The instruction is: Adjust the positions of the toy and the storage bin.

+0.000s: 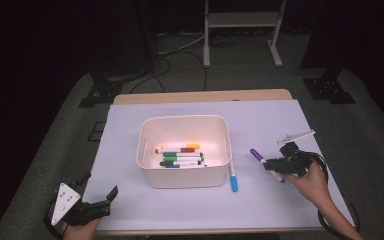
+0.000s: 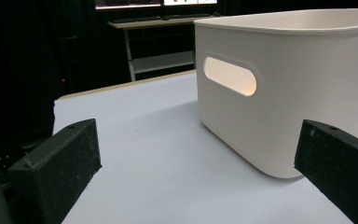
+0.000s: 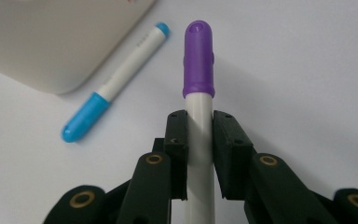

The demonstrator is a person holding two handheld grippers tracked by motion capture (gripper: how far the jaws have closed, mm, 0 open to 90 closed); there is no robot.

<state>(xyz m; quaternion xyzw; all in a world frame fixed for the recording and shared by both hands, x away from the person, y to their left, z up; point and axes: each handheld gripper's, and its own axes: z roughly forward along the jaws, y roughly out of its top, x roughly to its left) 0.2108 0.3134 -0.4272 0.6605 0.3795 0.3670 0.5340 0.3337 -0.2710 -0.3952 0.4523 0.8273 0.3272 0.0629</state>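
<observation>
One white marker (image 3: 199, 116) with purple cap, clamped in tongs (image 3: 199, 140).

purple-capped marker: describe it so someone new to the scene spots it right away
Start at the white bin in the middle of the table; two markers are out on the table to its right. The farther one is the purple-capped marker, clamped in the right gripper. The blue-capped marker lies beside the bin wall with nothing holding it.
</observation>
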